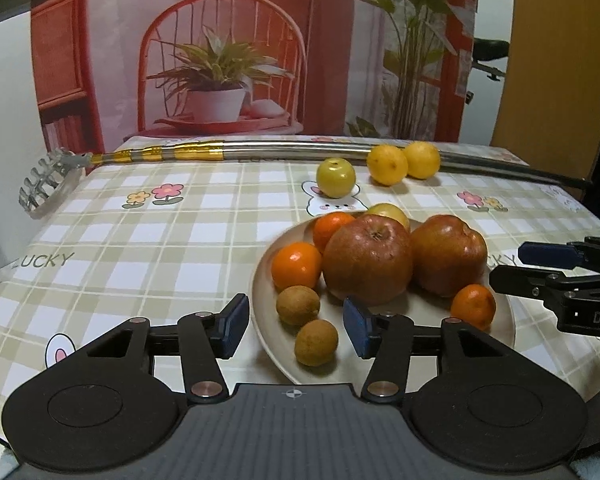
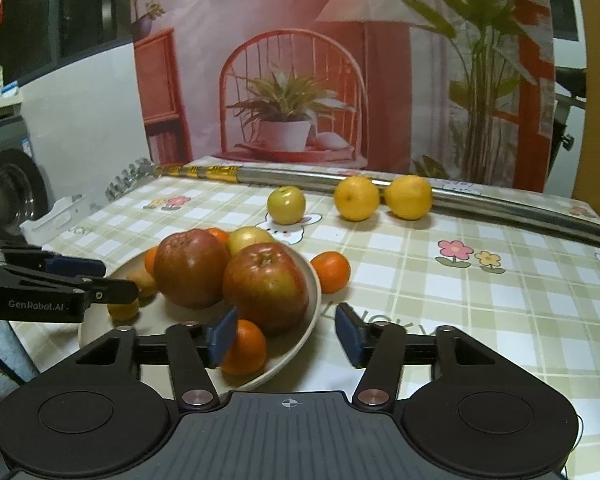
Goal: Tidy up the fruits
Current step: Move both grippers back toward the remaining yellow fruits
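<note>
Both the left gripper [image 1: 296,326] and right gripper [image 2: 286,334] hang released, grasping nothing. The loose green apple [image 2: 286,205] on the surface beyond the plate [image 2: 314,292] looks firm, smooth and apt to roll; grip across its widest middle

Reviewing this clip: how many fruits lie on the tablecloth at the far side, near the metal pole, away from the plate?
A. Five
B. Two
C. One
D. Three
D: a yellow-green apple and two yellow citrus fruits sit by the metal pole, beyond the plate.
</note>
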The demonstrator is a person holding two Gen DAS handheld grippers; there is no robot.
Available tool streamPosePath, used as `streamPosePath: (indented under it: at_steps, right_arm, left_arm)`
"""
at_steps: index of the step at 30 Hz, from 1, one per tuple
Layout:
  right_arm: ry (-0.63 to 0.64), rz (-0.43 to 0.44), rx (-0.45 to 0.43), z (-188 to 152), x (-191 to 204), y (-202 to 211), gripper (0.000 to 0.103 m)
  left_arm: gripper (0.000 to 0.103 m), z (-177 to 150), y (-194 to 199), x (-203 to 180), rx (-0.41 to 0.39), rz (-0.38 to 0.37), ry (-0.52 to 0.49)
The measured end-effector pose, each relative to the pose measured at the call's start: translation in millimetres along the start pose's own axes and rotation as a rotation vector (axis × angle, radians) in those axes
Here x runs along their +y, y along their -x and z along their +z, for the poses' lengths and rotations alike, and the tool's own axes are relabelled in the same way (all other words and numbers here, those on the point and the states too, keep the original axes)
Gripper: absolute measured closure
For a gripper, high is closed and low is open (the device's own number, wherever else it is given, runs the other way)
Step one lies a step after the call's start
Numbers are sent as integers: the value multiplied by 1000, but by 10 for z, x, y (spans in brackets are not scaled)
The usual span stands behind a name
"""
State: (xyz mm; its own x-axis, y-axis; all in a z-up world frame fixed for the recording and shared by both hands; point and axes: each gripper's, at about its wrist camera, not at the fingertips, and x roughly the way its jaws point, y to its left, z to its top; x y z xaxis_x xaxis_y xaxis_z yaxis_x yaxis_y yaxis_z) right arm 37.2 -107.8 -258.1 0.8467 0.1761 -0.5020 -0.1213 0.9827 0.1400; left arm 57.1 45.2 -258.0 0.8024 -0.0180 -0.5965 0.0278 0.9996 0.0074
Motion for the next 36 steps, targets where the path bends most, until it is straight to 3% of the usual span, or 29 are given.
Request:
streamPosePath:
  at_steps: [18,22,30,36]
  right_arm:
    - [-24,-20,-17,12,-53,21,51]
    - [-51,-34,-26,30,-132,34,51]
    - [-79,-63,-56,249,-366,22,51]
    - [-101,-92,-85,509,-594,-26,51]
  left_arm:
    - [48,83,67,45,-14,-2,24]
    - [49,258,81,106,-4,-56,45]
    - [49,798,-2,-131,18,-198,-105]
    - [50,1130,-443,-351,158,-322,-102]
